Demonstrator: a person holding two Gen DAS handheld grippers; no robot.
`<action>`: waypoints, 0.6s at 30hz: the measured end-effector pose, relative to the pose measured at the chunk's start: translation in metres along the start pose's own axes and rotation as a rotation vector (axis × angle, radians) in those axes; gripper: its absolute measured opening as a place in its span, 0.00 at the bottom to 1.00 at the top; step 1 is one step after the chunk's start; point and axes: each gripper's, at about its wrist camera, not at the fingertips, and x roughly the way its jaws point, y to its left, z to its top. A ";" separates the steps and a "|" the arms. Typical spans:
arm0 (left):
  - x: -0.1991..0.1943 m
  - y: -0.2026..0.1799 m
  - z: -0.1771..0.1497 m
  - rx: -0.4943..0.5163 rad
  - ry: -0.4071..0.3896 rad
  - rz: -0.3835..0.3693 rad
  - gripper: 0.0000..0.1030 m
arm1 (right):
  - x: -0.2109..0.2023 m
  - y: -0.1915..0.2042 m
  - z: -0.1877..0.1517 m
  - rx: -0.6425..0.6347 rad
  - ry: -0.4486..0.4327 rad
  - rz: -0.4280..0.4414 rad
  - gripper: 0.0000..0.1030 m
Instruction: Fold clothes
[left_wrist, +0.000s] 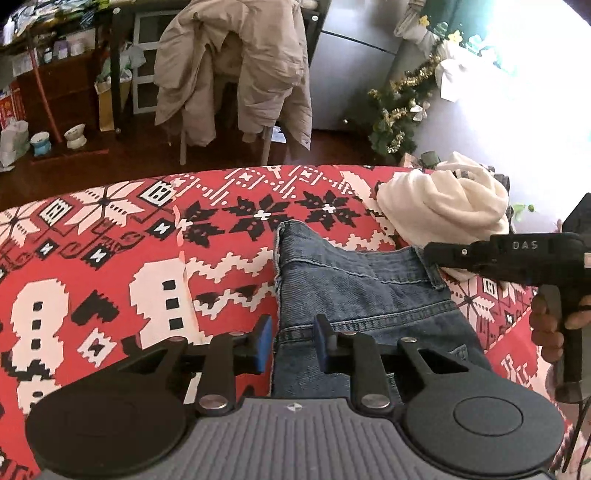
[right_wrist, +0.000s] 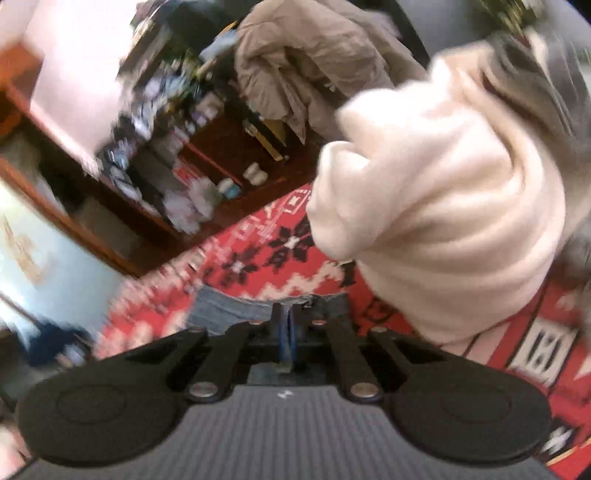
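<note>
Blue denim jeans (left_wrist: 354, 291) lie folded on the red, white and black patterned cloth (left_wrist: 110, 258). My left gripper (left_wrist: 291, 341) is open, its blue pads straddling the jeans' left edge just above the fabric. My right gripper (left_wrist: 436, 254) reaches in from the right at the jeans' far right corner. In the blurred right wrist view its fingers (right_wrist: 284, 325) are closed together with a strip of denim (right_wrist: 236, 310) between them. A cream fleece garment (left_wrist: 443, 206) lies bunched at the right, and fills the right wrist view (right_wrist: 443, 206).
A chair draped with a beige jacket (left_wrist: 236, 70) stands behind the table. Dark shelves with bowls (left_wrist: 74, 136) are at the far left. A small decorated Christmas tree (left_wrist: 399, 114) stands at the back right. The patterned cloth's far edge (left_wrist: 258, 168) drops to a dark floor.
</note>
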 end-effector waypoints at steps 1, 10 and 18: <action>-0.001 0.000 -0.001 -0.002 0.000 -0.002 0.22 | 0.000 -0.003 0.001 0.022 -0.005 -0.011 0.04; -0.006 0.008 -0.003 -0.011 -0.010 0.023 0.22 | 0.016 -0.008 0.002 0.039 0.006 -0.008 0.09; 0.004 0.013 0.007 -0.017 -0.022 0.036 0.32 | 0.022 0.004 -0.003 -0.036 0.021 -0.066 0.23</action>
